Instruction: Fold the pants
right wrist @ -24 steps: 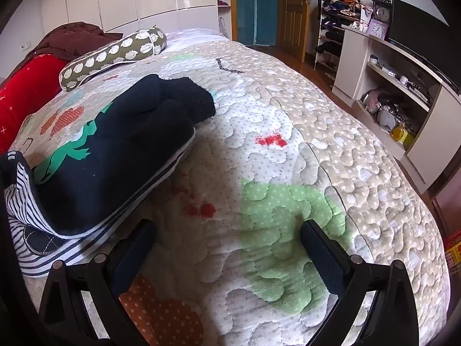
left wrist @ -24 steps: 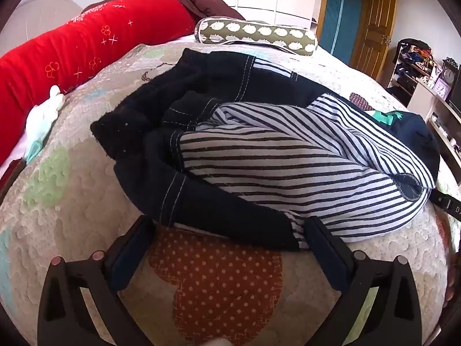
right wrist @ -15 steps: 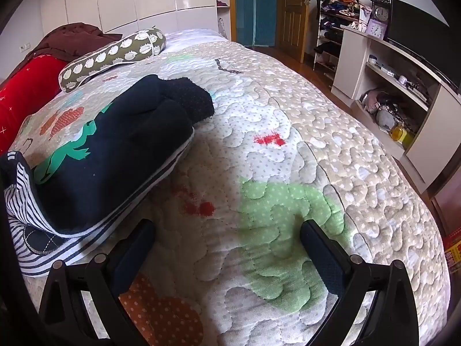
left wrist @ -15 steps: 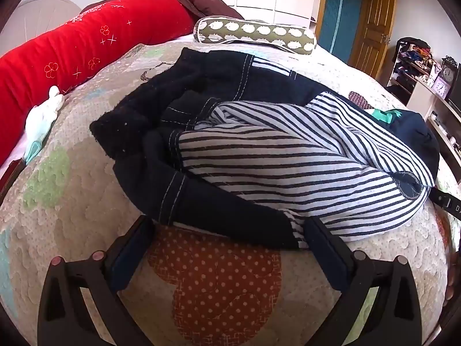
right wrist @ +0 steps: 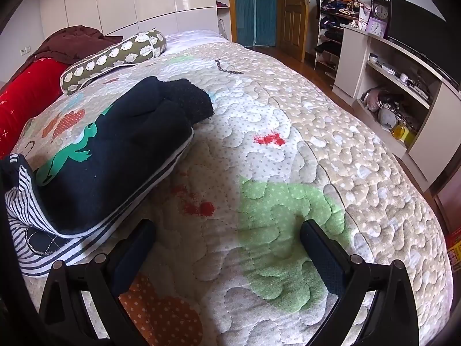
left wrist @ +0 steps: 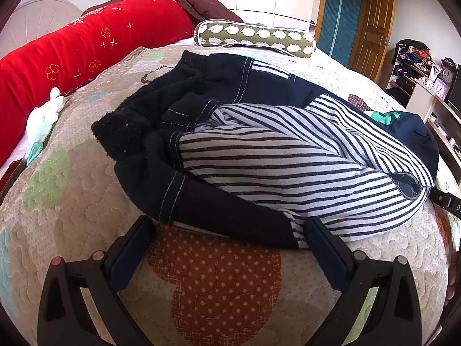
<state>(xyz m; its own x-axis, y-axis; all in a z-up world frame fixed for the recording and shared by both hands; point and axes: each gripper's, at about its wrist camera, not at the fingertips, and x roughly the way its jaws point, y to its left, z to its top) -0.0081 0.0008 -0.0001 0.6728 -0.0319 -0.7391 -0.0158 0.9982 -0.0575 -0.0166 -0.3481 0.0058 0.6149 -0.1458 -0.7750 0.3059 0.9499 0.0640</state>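
Small dark navy pants with a blue-and-white striped lining (left wrist: 282,161) lie crumpled on the quilted bed (left wrist: 72,201), partly turned inside out. My left gripper (left wrist: 227,233) is open and empty, its fingertips just short of the pants' near edge. In the right wrist view the same pants (right wrist: 115,155) lie at the left, with a green print on the dark side. My right gripper (right wrist: 227,236) is open and empty over the bare quilt (right wrist: 317,144), to the right of the pants.
A long red bolster (left wrist: 72,52) and a green patterned bolster (left wrist: 256,36) lie at the bed's far side. A small white cloth (left wrist: 43,118) lies at the left. A shelf unit (right wrist: 403,86) stands beyond the bed's right edge.
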